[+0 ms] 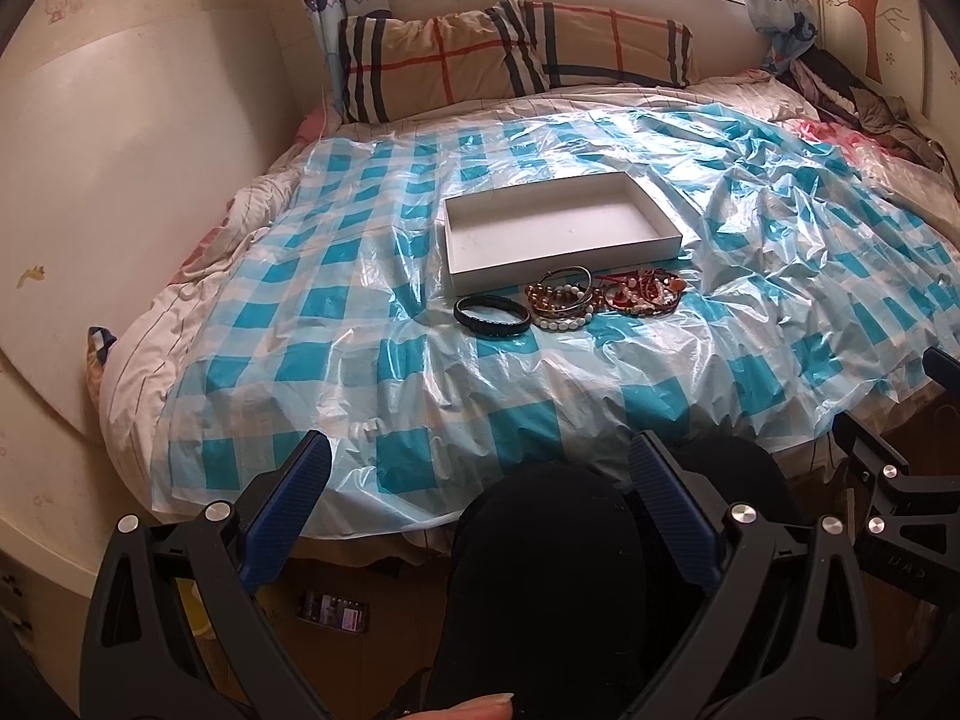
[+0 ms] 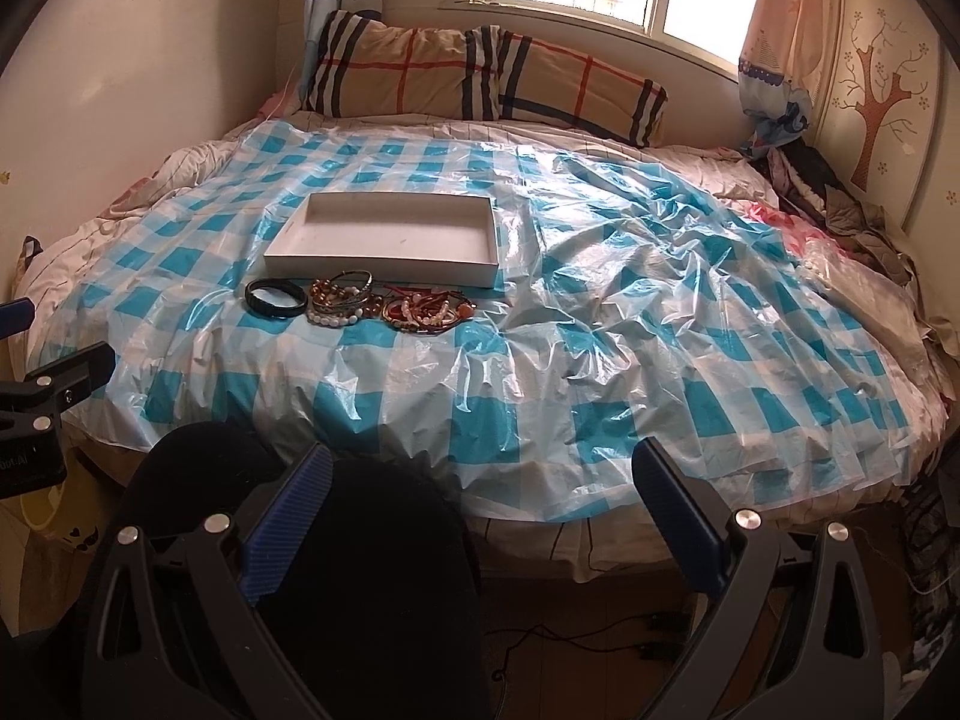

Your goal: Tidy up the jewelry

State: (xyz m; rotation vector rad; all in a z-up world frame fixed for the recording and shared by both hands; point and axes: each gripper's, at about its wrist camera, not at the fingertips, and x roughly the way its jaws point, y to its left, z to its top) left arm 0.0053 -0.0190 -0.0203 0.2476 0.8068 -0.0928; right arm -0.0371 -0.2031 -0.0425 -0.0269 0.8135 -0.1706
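Note:
An empty white box (image 1: 558, 227) (image 2: 384, 240) lies on the blue-checked plastic sheet (image 1: 336, 300) (image 2: 600, 330) on the bed. In front of it lie a black bangle (image 1: 492, 316) (image 2: 276, 297), a pile of beaded and metal bracelets (image 1: 564, 300) (image 2: 341, 300), and a pile of red and white bead bracelets (image 1: 642, 294) (image 2: 427, 309). My left gripper (image 1: 480, 468) is open and empty, held off the bed's near edge above the person's knee. My right gripper (image 2: 483, 474) is open and empty, also short of the bed.
Plaid pillows (image 1: 510, 54) (image 2: 480, 78) lie at the head under the window. Crumpled clothes (image 1: 858, 102) (image 2: 840, 204) are piled at the right. A wall panel (image 1: 120, 210) runs along the left. A phone (image 1: 333, 611) lies on the floor.

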